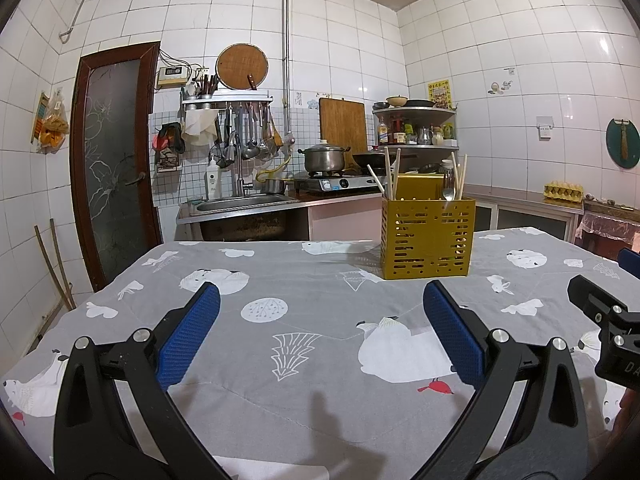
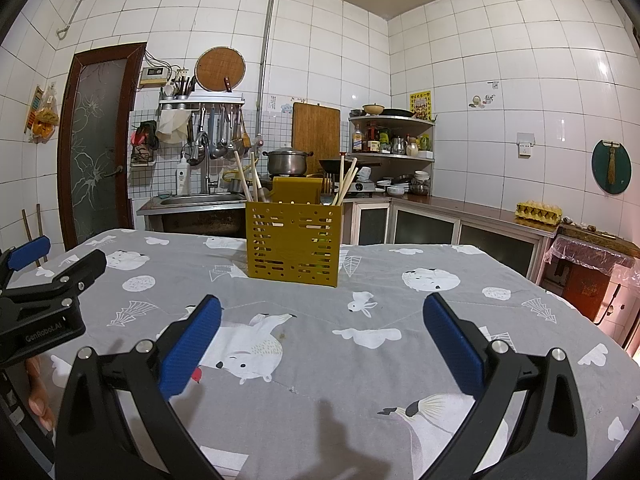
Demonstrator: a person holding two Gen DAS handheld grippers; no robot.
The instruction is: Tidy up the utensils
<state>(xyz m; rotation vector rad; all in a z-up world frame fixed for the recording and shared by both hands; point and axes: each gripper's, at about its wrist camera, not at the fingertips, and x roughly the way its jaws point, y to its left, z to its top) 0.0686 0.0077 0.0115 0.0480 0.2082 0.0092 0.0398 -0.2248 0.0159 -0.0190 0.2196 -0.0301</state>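
Kitchen surface (image 1: 304, 280) carried the yellow utensil holder (image 1: 427, 238) dead ahead, well apart from both spread, empty grippers: nearer-centred for the right gripper (image 2: 322, 338), right of the left gripper (image 1: 322, 334); chopsticks (image 2: 347, 184) stood upright inside.

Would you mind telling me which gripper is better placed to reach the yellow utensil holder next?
Probably the right. In its view the yellow utensil holder sits nearly dead ahead of the open right gripper; from the open left gripper the holder lies off to the right. Both are empty above the tablecloth.
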